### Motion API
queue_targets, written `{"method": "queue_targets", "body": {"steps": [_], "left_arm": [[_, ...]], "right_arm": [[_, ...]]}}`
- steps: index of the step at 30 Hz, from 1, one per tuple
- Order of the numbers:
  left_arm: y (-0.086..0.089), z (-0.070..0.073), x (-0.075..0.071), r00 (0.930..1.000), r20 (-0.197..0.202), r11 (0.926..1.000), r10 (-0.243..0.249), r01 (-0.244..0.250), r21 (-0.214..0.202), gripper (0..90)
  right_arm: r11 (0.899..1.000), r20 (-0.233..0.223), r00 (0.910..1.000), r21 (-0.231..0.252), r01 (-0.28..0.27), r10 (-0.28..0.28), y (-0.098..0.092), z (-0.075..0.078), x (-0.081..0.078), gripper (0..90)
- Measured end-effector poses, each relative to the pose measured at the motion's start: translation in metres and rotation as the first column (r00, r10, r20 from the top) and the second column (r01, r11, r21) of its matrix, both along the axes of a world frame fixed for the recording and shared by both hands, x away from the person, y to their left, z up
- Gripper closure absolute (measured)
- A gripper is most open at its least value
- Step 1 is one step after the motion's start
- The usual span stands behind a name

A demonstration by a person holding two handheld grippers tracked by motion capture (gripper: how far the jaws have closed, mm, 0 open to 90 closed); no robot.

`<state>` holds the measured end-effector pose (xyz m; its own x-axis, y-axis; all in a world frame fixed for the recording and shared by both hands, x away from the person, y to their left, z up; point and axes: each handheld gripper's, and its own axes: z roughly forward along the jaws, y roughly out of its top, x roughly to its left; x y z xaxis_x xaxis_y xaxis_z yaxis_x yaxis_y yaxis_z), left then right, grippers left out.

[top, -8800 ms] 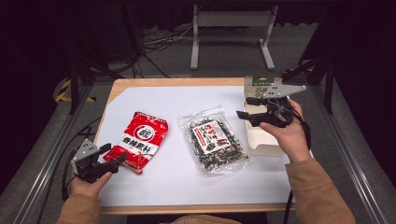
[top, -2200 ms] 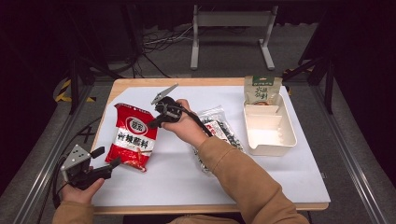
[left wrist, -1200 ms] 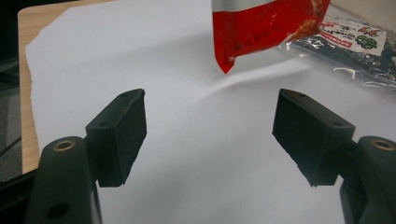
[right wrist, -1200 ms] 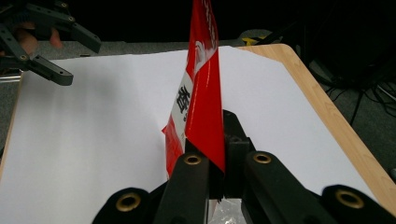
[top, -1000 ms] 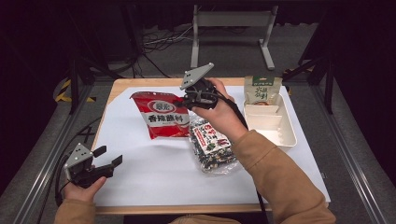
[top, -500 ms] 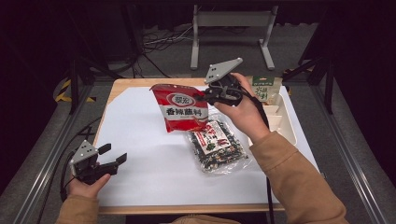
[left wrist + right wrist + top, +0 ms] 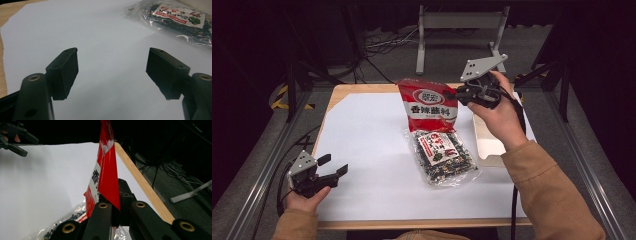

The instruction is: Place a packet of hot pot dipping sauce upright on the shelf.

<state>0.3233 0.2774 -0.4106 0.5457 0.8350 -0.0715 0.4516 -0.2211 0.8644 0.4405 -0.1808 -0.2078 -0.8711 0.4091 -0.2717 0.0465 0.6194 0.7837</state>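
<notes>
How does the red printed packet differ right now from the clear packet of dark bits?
The red printed packet hangs in the air, pinched in the right gripper; the clear packet of dark bits lies flat on the white table sheet. One is opaque, the other see-through. Both are sealed, labelled bags.

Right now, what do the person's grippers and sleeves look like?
Both grippers are black with two blocky black jaws, brass-coloured rivets at the jaw joints, and a grey three-cornered plate on top. The left gripper trails a black cable off the table edge; the right gripper has a black cable running down along the forearm. Both sleeves are tan, long and loose.
</notes>
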Motion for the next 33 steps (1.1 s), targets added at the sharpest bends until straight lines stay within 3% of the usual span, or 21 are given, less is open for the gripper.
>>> {"method": "queue_targets", "body": {"steps": [14, 24, 33], "left_arm": [[0.0, -0.001, 0.001, 1.0, -0.007, 1.0, 0.003, -0.003, -0.004, 26.4], [0.0, -0.001, 0.001, 0.9999, -0.013, 1.0, 0.004, -0.004, -0.001, 26.4], [0.0, -0.001, 0.001, 0.9999, -0.011, 1.0, 0.003, -0.003, 0.003, 26.4]], "right_arm": [[0.998, 0.035, 0.9977, -0.003, 0.059, -0.059, -0.043, 0.012, -0.002, 89.4], [0.994, 0.06, 0.9922, 0.011, 0.109, -0.109, -0.077, 0.017, 0.0, 89.4], [0.99, 0.081, 0.987, 0.002, 0.139, -0.139, -0.097, 0.02, 0.002, 89.3]]}}
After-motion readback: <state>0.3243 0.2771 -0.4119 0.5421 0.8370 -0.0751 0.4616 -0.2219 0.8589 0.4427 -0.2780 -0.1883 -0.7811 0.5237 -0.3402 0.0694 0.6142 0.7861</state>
